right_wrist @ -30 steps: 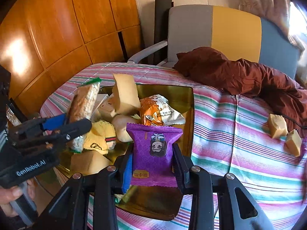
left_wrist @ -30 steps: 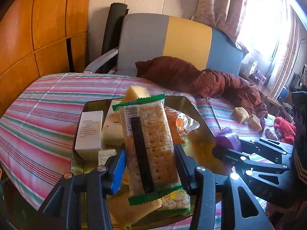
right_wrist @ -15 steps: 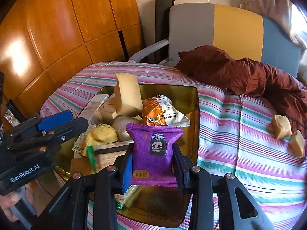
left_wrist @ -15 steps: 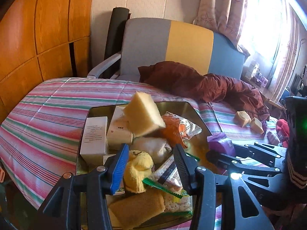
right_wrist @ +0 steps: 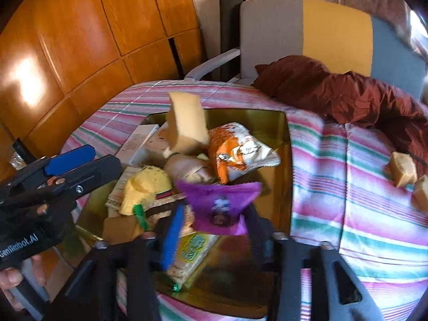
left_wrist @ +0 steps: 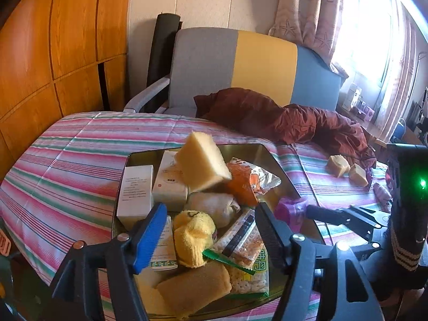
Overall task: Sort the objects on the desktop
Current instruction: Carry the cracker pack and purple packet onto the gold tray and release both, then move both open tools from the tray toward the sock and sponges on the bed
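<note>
Two white boxes (left_wrist: 136,187), three sponge blocks (left_wrist: 202,164), two cracker packs (left_wrist: 240,243).

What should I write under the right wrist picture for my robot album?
Right gripper opening, letting the purple snack packet drop into the gold tray piled with snacks.

Home, armchair (left_wrist: 235,67), curtains (left_wrist: 307,13), striped tablecloth (left_wrist: 80,144)

Striped tablecloth (left_wrist: 67,160) bears a gold tray (left_wrist: 256,152), maroon cloth (left_wrist: 294,120) — two sponge chunks (left_wrist: 347,167).
</note>
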A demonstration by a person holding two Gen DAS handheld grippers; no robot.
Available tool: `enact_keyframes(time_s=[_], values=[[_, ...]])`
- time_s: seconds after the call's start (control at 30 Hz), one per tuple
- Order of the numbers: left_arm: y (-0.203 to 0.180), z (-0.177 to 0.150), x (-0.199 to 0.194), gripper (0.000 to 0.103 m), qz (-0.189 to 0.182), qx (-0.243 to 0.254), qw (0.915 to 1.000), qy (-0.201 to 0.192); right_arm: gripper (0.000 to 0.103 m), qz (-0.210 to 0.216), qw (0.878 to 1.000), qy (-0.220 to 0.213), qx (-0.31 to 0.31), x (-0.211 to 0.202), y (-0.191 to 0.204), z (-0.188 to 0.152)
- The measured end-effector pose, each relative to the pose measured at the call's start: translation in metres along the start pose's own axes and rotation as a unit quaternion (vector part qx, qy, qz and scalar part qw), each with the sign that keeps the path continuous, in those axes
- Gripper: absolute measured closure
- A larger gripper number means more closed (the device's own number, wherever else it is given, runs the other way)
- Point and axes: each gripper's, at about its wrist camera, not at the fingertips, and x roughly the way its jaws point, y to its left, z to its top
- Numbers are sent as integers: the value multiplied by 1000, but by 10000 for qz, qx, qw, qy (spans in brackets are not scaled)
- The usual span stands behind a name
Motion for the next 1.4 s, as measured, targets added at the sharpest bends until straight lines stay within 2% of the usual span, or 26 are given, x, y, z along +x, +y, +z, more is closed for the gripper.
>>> enact_keyframes(time_s=[0.07,0.57,0.97,1.4], values=[[-1,1,-3,25,25,17,10000,-48,18,74,9999,-99,62,-5,0,0],[-13,5,-23,24,49,190,9995,-256,18,-229,9990,-372,3,-31,-4,-1],[-23,1,-21,24,90,279,9995,-150,18,-403,9976,-454,338,-47,-31,-9],[-30,-2,-17,26,174,311,9993,-122,18,-639,9961,-474,392,-54,-45,-18]])
